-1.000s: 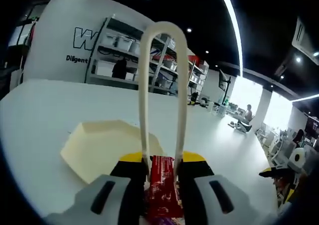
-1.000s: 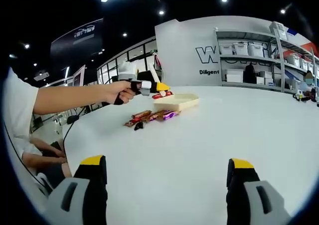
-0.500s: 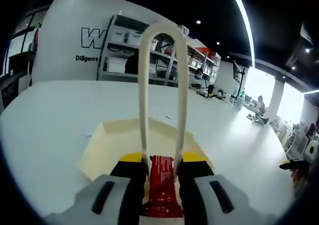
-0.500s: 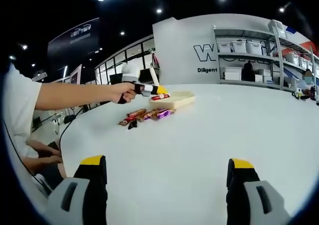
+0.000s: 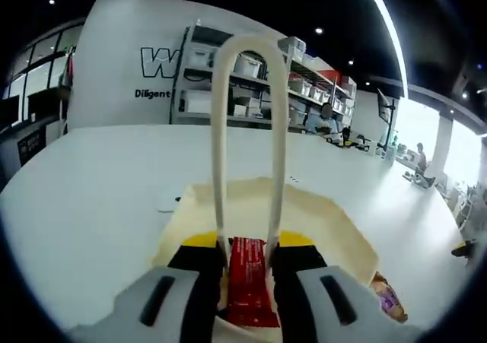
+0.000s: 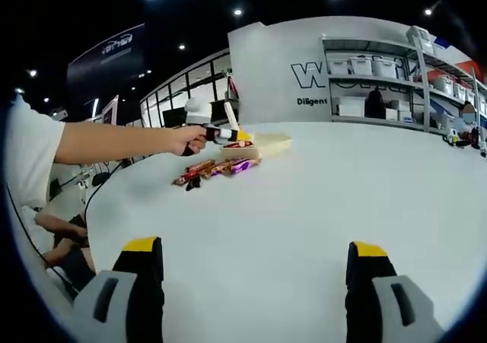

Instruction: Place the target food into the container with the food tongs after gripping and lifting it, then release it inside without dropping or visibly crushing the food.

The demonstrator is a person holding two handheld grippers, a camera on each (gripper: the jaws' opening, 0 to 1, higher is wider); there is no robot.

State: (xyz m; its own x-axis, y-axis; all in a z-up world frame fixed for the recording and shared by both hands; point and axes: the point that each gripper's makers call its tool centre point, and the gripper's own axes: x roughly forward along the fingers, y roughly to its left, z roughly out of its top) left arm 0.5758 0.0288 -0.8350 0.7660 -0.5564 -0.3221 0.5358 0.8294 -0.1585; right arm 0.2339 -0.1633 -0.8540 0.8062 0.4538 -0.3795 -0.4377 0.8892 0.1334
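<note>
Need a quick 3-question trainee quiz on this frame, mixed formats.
1. True or false: the left gripper is shut on the cream food tongs.
2. What do the tongs grip? A) a red-wrapped bar B) a purple-wrapped bar C) nothing
3. Fill in: in the right gripper view, the right gripper's jaws stand ____ over the white table.

Key:
1. True; its jaws press the tong arms.
2. A: the red-wrapped bar, held over the cream container. Other wrapped bars lie on the table.
3. open
</note>
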